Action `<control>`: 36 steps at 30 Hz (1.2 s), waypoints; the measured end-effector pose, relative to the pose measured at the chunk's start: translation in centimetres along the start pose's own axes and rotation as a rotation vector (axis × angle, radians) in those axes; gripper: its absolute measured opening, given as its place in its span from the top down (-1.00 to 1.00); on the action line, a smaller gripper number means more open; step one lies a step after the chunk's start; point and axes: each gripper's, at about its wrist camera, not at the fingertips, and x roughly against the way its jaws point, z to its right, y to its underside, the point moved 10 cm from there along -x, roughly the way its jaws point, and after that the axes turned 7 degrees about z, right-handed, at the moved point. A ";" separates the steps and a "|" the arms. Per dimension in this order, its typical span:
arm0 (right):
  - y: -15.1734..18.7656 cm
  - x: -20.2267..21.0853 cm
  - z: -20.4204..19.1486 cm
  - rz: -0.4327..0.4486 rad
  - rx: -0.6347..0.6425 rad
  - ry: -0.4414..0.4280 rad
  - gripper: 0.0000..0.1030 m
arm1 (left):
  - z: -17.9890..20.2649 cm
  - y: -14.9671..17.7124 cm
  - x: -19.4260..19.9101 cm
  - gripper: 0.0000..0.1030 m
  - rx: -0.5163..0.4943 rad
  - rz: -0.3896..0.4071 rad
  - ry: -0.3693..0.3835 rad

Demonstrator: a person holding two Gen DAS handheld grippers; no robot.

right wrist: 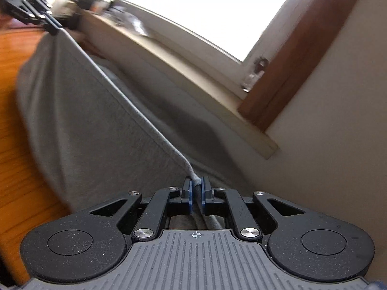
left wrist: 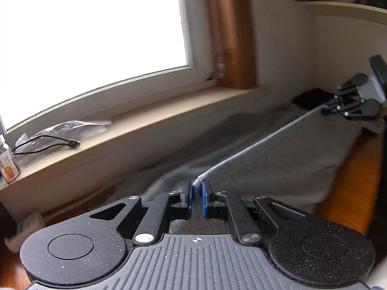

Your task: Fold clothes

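Left gripper (left wrist: 197,188): we pinch one corner of the grey cloth (left wrist: 278,166) between its pads.
Right gripper (right wrist: 196,186): we clamp the other corner.
Cloth: its top edge stretches taut between our grippers, the rest draping onto the wooden bench (right wrist: 14,125) below the windowsill (left wrist: 150,111).

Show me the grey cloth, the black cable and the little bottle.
grey cloth (left wrist: 278,166): left wrist view, its hanging face.
black cable (left wrist: 43,142): left wrist view, its loop on the sill.
little bottle (left wrist: 8,166): left wrist view, its label.
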 end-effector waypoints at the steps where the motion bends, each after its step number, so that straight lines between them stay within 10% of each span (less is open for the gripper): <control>1: 0.1 -1.4 0.2 -0.006 -0.013 0.032 0.65 | -0.5 0.5 -1.2 0.62 0.025 -0.028 -0.019; 10: 4.0 -1.0 -1.9 0.006 -0.273 -0.027 0.08 | -0.9 6.6 0.6 0.39 0.245 -0.072 -0.030; 24: 8.0 -1.1 -1.7 -0.028 -0.503 -0.084 -0.01 | 3.7 10.8 2.1 -0.01 0.280 -0.102 0.051; 26: 8.0 -1.2 -1.8 -0.031 -0.496 -0.086 -0.03 | 3.7 10.6 1.7 0.07 0.269 -0.101 0.050; 28: 8.1 -1.1 -1.8 -0.032 -0.504 -0.091 -0.03 | 4.0 10.3 1.5 0.95 0.252 -0.094 0.073; 36: 8.8 -0.8 -0.1 0.009 -0.662 -0.149 0.13 | -0.3 6.8 6.0 0.97 0.089 -0.027 -0.052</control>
